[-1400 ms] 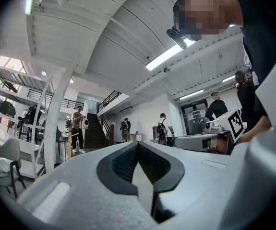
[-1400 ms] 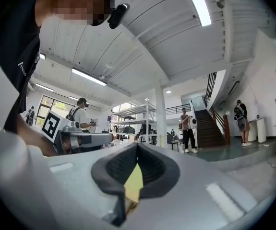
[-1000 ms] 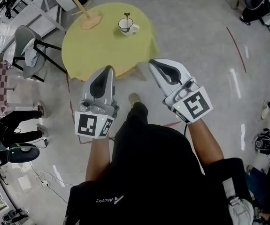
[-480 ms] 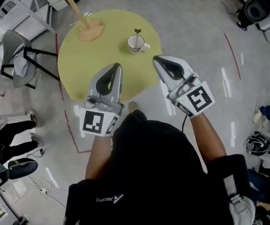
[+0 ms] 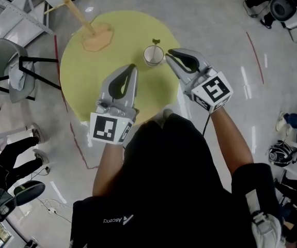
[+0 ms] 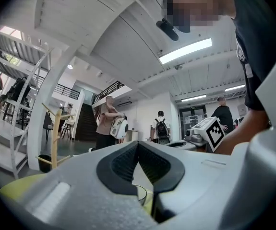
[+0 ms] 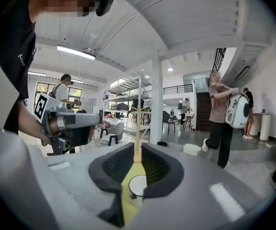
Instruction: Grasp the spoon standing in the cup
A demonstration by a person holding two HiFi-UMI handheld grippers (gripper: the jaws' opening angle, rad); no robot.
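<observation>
Yellow worktop (image 5: 86, 76) now lies beneath the right hand-held gripper (image 5: 170, 53), come up just beside the cup (image 5: 153, 56) where the spoon (image 5: 155, 41) stands, its empty jaws opening for the grasp; the left hand-held gripper (image 5: 133, 67) stays shut.

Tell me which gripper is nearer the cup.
Right. The right gripper is just beside the cup, jaws opening with nothing between them; the left gripper hangs farther back, toward the person.
</observation>
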